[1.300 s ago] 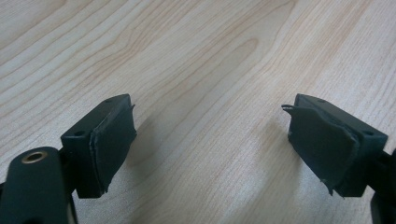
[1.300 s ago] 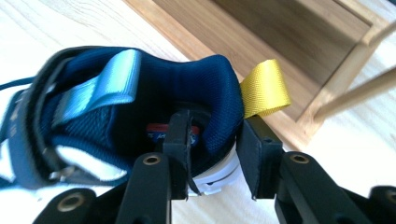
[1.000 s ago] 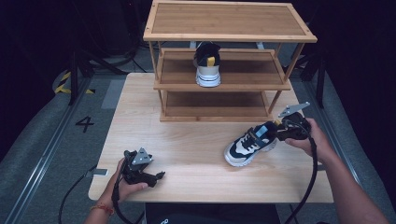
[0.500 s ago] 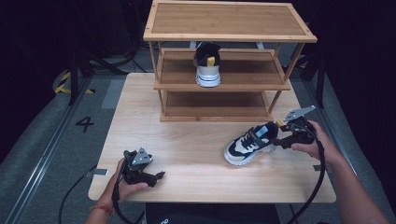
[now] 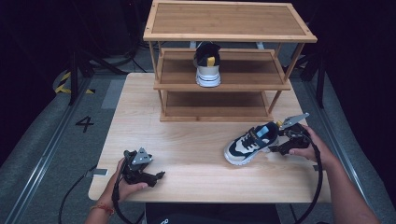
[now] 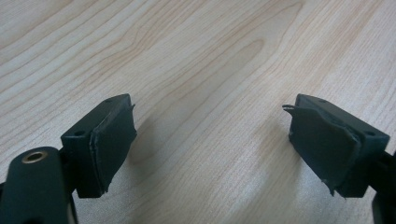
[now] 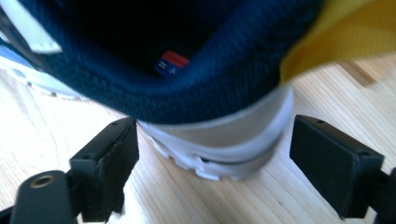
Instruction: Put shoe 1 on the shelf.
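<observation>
Shoe rack (image 5: 224, 86) held one sneaker (image 5: 207, 65) on its middle shelf, right gripper (image 5: 283, 140) jaws just opening around second sneaker's (image 5: 250, 143) heel in front of it, left gripper (image 5: 150, 173) rested spread.

One camera overhead, one riding on each gripper.

The high view looks forward and down from the person's side, taking in the whole desk (image 5: 196, 140), the wooden shelf rack (image 5: 224, 70) at its far edge, and both forearms entering from the bottom. The left gripper view sits very near the desk, looking along its own two fingers (image 6: 112, 140) at bare wood grain, at the spot by the left gripper (image 5: 156, 176) in the high view. The right gripper view looks low and close along its fingers (image 7: 336, 163) at the heel of the sneaker (image 7: 210, 93), the same sneaker (image 5: 250, 142) the high view shows by the right gripper (image 5: 276, 142).
</observation>
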Demonstrator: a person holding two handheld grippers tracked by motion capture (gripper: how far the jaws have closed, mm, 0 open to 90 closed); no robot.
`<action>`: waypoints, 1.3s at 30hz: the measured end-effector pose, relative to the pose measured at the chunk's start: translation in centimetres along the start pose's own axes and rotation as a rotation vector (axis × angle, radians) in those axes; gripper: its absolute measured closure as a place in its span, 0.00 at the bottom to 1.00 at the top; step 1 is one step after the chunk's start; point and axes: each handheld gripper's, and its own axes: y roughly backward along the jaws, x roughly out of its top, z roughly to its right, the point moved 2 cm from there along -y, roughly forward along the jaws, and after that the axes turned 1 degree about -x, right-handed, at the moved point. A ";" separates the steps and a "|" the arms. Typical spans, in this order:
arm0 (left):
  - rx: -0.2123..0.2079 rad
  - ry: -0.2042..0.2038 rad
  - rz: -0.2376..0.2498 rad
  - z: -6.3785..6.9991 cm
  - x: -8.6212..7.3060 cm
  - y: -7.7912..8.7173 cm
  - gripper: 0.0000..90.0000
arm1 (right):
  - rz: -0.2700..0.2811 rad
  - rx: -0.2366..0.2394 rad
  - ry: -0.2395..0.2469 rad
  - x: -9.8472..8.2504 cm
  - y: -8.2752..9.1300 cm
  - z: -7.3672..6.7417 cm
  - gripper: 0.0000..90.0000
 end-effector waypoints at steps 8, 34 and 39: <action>0.001 0.000 0.000 0.0 0.0 0.0 0.17 | 0.004 -0.010 0.062 -0.5 0.2 -0.9 0.31; 0.001 0.001 0.001 0.0 0.0 0.0 0.17 | 0.058 0.225 0.349 1.3 -0.5 -13.0 0.44; 0.001 0.001 0.000 0.0 0.0 0.0 0.17 | 0.105 0.184 0.319 1.8 1.5 -11.7 0.44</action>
